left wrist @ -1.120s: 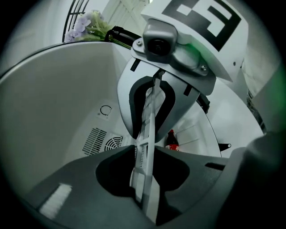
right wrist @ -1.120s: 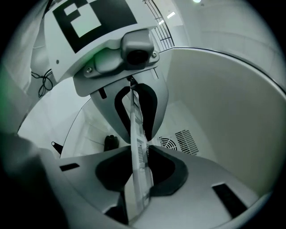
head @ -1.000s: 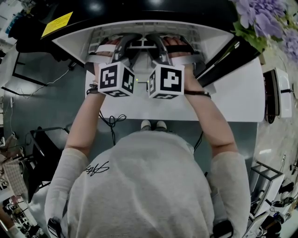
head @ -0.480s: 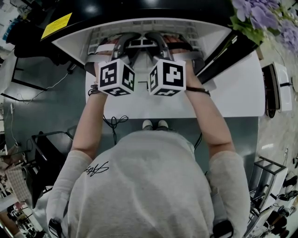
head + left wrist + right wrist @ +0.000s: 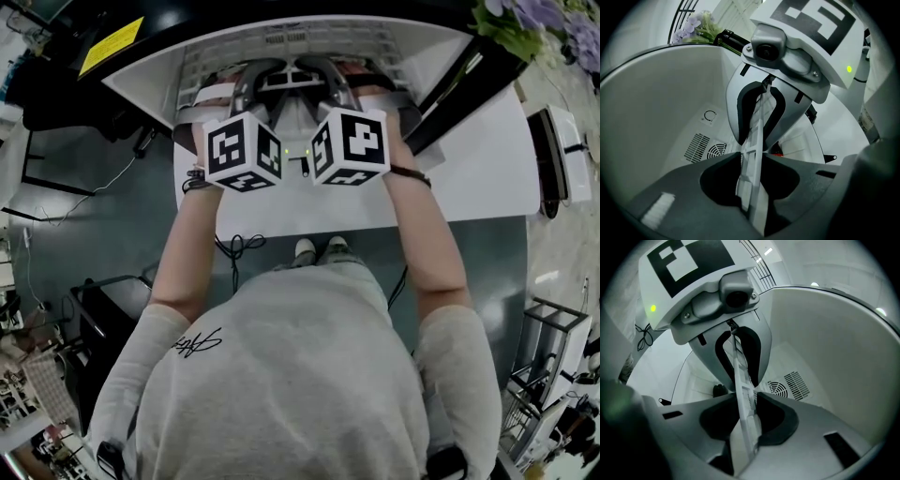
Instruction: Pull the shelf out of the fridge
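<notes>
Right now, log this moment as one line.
task: shelf pull | left gripper: shut on shelf edge | right gripper: shut on shelf edge | shelf: in fridge, not yet out

The white grid shelf (image 5: 281, 42) lies inside the fridge (image 5: 141, 84). Its front edge runs edge-on between the jaws of the left gripper (image 5: 750, 171) and the right gripper (image 5: 746, 413), both clamped on it. A white table (image 5: 469, 178) lies below the jaws. On the grey floor (image 5: 94, 216) nearer than the jaws lie a black cable (image 5: 234, 248) and the person's shoes (image 5: 319, 248).
</notes>
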Tool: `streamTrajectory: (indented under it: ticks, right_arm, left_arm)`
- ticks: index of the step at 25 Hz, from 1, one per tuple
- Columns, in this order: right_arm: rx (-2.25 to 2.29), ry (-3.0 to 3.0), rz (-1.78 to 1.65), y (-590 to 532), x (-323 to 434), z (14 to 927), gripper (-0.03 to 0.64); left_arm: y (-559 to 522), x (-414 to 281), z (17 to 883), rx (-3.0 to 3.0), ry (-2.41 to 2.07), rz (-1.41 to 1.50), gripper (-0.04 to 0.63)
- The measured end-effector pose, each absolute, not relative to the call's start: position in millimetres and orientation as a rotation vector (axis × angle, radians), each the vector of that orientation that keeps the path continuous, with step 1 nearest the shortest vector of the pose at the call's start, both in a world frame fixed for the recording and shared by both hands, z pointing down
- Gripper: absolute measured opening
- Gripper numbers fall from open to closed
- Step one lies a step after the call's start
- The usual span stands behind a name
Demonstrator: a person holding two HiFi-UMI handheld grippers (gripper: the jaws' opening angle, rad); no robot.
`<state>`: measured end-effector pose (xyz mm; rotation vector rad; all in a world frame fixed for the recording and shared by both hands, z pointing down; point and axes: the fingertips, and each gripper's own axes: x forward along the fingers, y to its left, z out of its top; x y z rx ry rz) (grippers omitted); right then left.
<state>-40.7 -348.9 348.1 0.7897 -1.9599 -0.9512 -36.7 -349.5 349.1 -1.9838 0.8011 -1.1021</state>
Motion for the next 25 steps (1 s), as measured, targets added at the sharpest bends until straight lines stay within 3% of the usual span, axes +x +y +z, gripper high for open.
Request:
streamTrajectory:
  ticks: [25]
  right_arm:
    - [0.791,-1.963,-0.941,-328,-39,348,0.091]
  left_arm:
    - [-330,-35,350,-2.016,0.845,-1.117,0.095]
